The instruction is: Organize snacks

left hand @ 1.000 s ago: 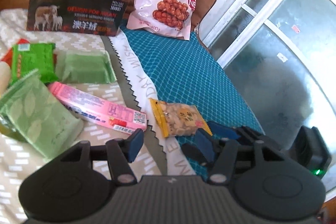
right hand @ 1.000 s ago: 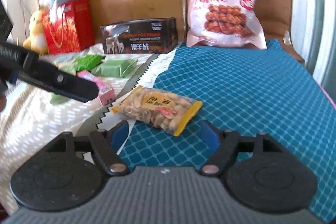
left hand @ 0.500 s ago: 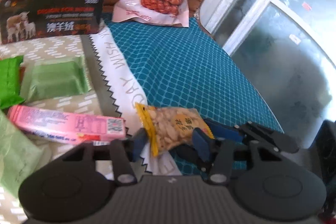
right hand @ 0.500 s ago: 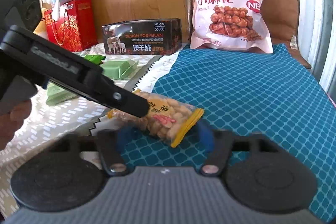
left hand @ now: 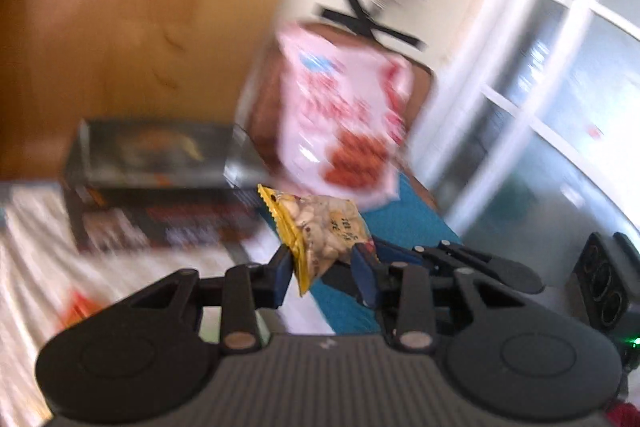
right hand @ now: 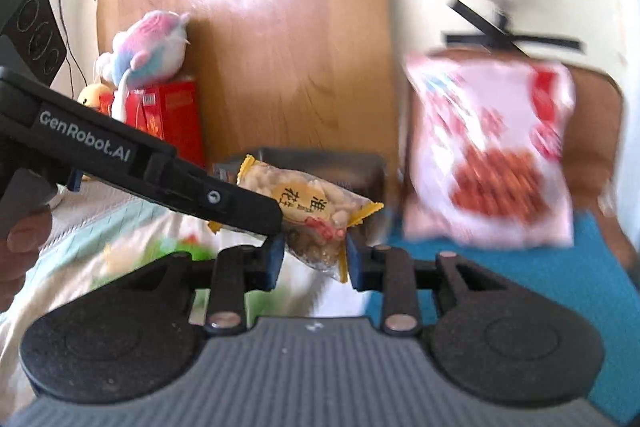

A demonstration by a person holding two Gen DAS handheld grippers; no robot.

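Peanuts: the small yellow-edged packet (left hand: 326, 233) hangs in the air between both grippers, clear of the bed. The left gripper (left hand: 322, 277) has its jaws closing, pads pressed on the packet's near end. The right gripper (right hand: 314, 259) does the same, jaws closing with pads on the packet (right hand: 308, 203).

Only the right view shows the left tool's black arm crossing in from the left, a thumb (right hand: 24, 233) on its handle, a plush toy (right hand: 150, 49) atop a red box (right hand: 166, 115), and a wooden board (right hand: 280, 39) behind. Only the left view shows the window (left hand: 560, 115) at right and a dark box (left hand: 160, 187) on the pale cover.

Both views show the big pink bag (right hand: 490, 155) upright against a brown chair back (right hand: 596, 131), with teal cloth (right hand: 552, 287) below it lying bare. The boxes' contents cannot be seen.
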